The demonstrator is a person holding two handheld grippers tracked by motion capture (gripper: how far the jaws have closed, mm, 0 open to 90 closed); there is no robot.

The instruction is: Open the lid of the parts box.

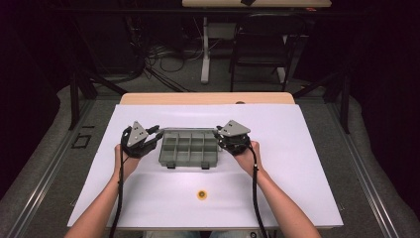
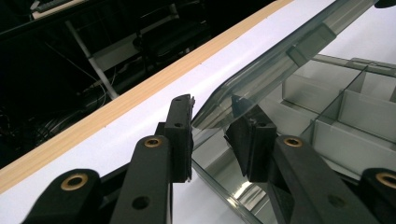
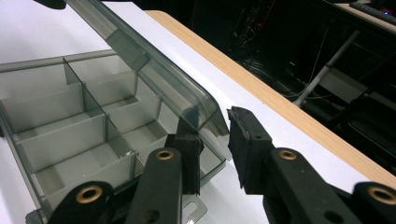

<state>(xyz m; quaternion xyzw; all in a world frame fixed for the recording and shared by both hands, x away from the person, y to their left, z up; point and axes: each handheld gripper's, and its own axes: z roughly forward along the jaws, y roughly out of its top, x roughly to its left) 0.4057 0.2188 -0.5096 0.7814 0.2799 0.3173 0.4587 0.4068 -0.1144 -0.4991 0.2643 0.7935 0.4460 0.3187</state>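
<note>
Nearest, on the white matte surface (image 1: 297, 163): one small round disc (image 1: 201, 194), yellow-orange with a darker middle, lying alone, well apart from everything else.

Farther in, two bare forearms, one black gripper in each hand, each topped by a grey three-cornered plate, a black cable trailing back along each arm.

Between them, at the middle of the surface: one box (image 1: 189, 148), smoky see-through plastic, rectangular with rounded corners, split by thin straight walls into what looks like three rows of four compartments. Two small latch tabs on its near edge. Hinged lid (image 2: 280, 56) of the same tinted plastic, smooth and glossy, raised and slanting up off the far side.

Left gripper (image 1: 158, 133) at the box's left end: jaws partly open, straddling the lid's left corner, one flat black pad seemingly against the corner, the other with a gap of white beside it. No firm squeeze to be seen.

Right gripper (image 1: 217, 133) at the right end, mirrored: jaws partly open around the lid's right corner, inner pad close against it, outer pad clear.

Beyond, a pale wood strip (image 1: 208, 98) along the far edge, then grey floor, one dark chair (image 1: 262, 44) and loose cables (image 1: 163, 54).
</note>
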